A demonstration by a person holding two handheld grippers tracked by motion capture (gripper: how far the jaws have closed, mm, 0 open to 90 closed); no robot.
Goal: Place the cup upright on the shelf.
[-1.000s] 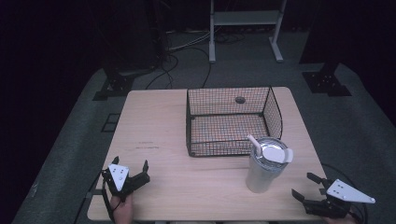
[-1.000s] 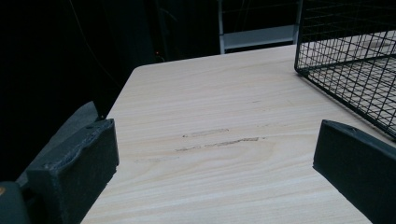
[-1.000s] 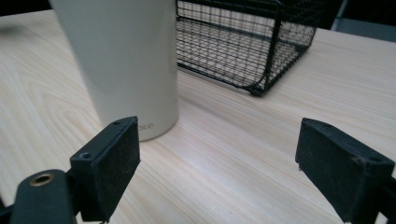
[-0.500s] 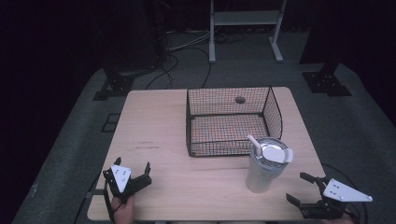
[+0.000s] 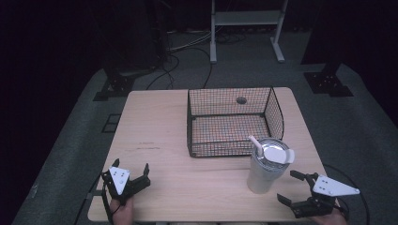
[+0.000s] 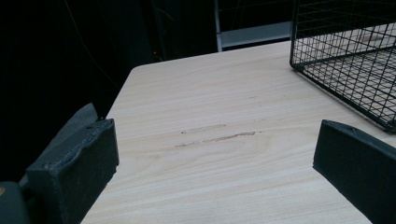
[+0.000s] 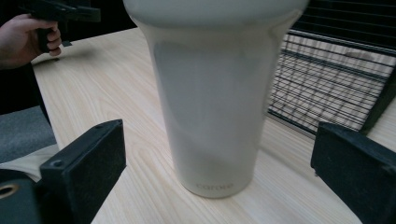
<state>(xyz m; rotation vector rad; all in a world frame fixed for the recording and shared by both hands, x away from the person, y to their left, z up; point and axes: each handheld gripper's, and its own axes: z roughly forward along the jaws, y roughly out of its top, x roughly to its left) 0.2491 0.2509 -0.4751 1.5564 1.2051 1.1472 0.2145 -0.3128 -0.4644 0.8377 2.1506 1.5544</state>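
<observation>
Presently on my table [image 5: 155,131], pale wood: one black wire basket [image 5: 233,121], far right of centre, with a small dark round item [image 5: 241,100] at its far wall, too small to identify; one white tumbler [image 5: 265,165] with metal lid and white straw [image 5: 256,145], upright, just near of the basket's near right corner. My left gripper [image 5: 132,176], near left corner, jaws spread wide over bare wood with faint scuff marks [image 6: 217,132], holding nothing. My right gripper [image 5: 296,186], near right corner, jaws likewise wide, empty, aimed at the tumbler and close beside it; in its own view the tumbler stands between the jaws, untouched
</observation>
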